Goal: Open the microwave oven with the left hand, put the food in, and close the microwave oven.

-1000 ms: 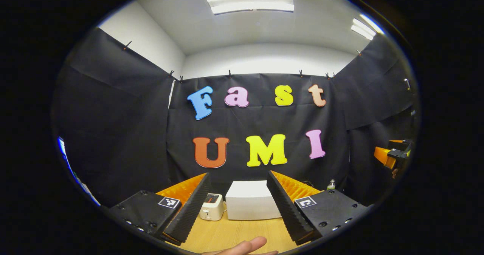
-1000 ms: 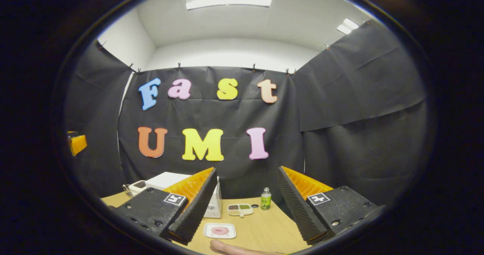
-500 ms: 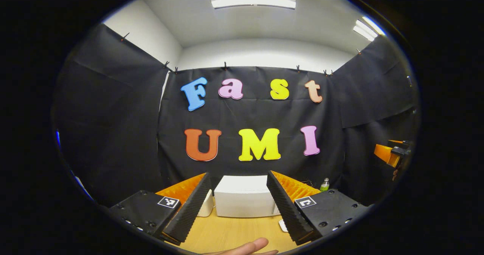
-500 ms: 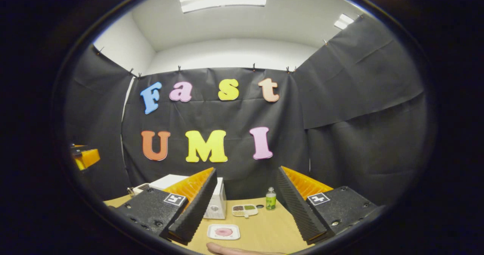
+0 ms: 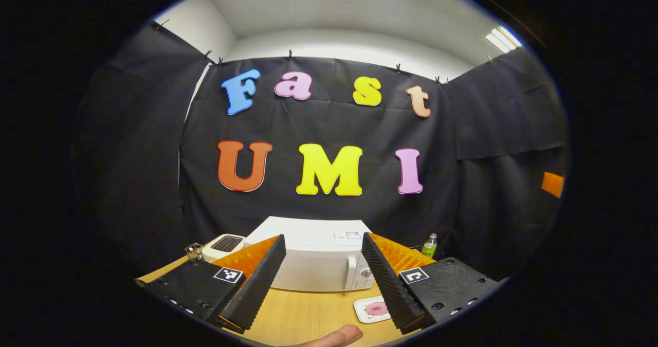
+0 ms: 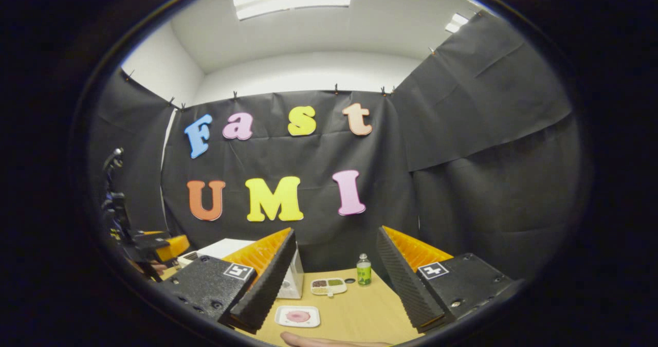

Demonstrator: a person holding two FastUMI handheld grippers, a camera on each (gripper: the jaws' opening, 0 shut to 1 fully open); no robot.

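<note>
A white microwave (image 5: 313,265) stands on the wooden table (image 5: 308,318) with its door closed and its handle (image 5: 351,272) at the right of the front. My left gripper (image 5: 321,280) is open and empty, some way in front of the microwave and pointing at it. A white plate with pink food (image 5: 372,308) lies in front of the microwave's right corner. In the right gripper view the same plate (image 6: 298,316) lies low between the fingers of my right gripper (image 6: 334,280), which is open, empty and well above it. The left gripper (image 6: 149,247) shows at the far left there.
A white toaster (image 5: 223,243) sits left of the microwave. A green bottle (image 6: 363,271) and a small divided dish (image 6: 328,285) stand behind the plate, near the black cloth wall. A fingertip (image 5: 334,335) shows at the bottom edge of the left gripper view.
The left gripper has tilted down and turned left, so the microwave's front, the toaster and the plate came into its view. It has also moved further into the right gripper view. The right gripper barely moved.
</note>
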